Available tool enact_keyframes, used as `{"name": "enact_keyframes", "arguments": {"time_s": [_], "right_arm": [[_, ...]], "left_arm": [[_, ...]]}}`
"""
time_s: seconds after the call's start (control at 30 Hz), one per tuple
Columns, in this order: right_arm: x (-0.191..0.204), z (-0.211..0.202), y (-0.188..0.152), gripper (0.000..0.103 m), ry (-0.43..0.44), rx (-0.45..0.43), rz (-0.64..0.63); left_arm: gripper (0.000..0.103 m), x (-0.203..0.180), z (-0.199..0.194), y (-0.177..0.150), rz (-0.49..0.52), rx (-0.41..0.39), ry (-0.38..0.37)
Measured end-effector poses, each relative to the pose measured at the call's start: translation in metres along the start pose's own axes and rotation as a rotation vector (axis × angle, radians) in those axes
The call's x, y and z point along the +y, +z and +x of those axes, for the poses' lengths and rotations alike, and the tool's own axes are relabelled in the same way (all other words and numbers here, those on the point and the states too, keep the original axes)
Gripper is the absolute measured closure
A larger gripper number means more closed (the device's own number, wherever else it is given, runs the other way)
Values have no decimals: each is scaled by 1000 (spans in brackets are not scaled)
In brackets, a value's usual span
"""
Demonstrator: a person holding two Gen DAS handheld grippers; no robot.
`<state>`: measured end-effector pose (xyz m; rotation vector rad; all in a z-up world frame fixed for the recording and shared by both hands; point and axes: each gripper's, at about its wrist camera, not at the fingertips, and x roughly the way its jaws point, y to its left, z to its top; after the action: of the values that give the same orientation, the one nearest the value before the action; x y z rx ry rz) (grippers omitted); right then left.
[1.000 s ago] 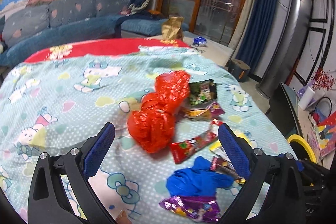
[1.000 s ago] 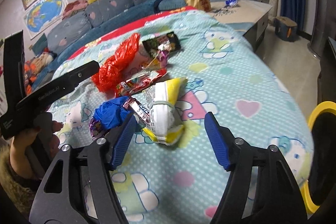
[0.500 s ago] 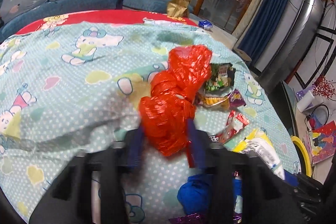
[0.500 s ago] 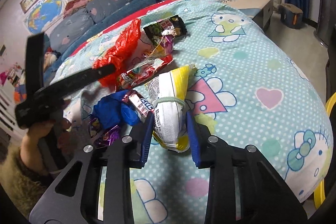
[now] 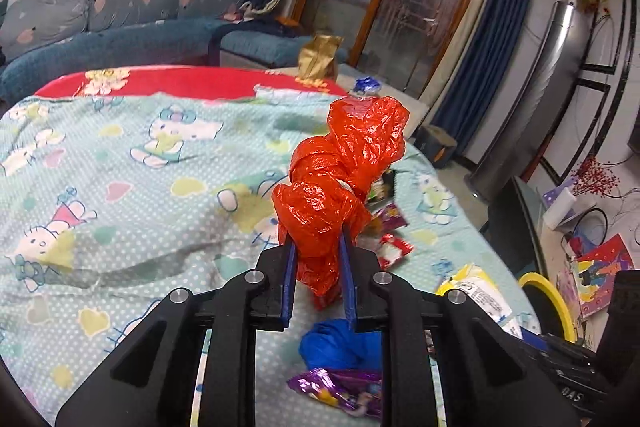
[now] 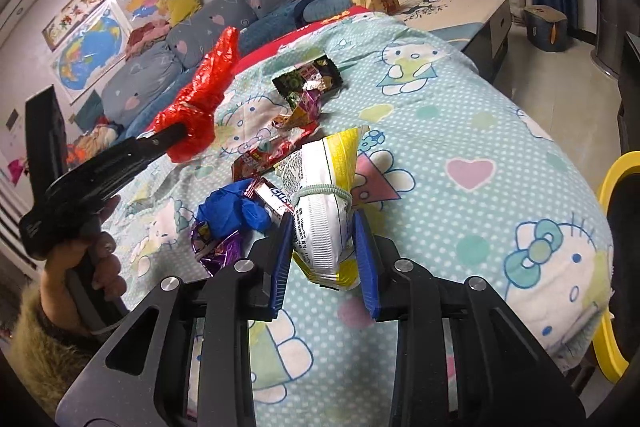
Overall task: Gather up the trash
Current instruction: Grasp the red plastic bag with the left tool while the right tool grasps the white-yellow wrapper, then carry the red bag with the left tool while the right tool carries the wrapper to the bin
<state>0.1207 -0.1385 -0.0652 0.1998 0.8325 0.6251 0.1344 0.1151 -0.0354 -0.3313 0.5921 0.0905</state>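
Both claws had closed from wide apart, the left claw (image 5: 318, 269) still tightening on the red bag (image 5: 340, 187), the right claw (image 6: 324, 253) clamped on the yellow packet (image 6: 324, 211) above the bed (image 6: 460, 131); next, a bin seemed needed.

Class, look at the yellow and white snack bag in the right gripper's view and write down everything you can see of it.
The yellow and white snack bag is a crinkled, glossy plastic pouch, white with small print on its face and yellow along its edges and top corner. A pale green elastic band cinches it near the middle. It stands tilted, its lower end between the jaws of the right gripper, whose blue pads press its sides. It sits over the cartoon-cat bedspread; whether it touches the cloth cannot be told.
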Motion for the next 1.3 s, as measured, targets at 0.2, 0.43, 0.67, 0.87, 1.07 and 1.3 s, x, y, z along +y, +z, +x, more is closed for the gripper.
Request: {"name": "enact_keyframes", "arguments": {"time_s": [0.2, 0.43, 0.67, 0.87, 1.07, 1.3], "right_arm": [[-3, -13, 0, 80, 10, -21, 9], [-8, -28, 2, 80, -4, -56, 12], [-18, -43, 5, 80, -39, -86, 15], [-27, -54, 5, 80, -65, -108, 21], [-38, -66, 5, 80, -94, -132, 32], [-52, -79, 1, 80, -130, -147, 40]], "left_arm": [[85, -14, -11, 0, 17, -2, -39], [85, -34, -15, -1, 54, -3, -76], [85, -49, -14, -5, 75, 11, -108], [85, -61, -15, -8, 96, 14, -132], [85, -78, -19, -12, 128, 6, -161], [85, -95, -24, -15, 156, -2, -191]]}}
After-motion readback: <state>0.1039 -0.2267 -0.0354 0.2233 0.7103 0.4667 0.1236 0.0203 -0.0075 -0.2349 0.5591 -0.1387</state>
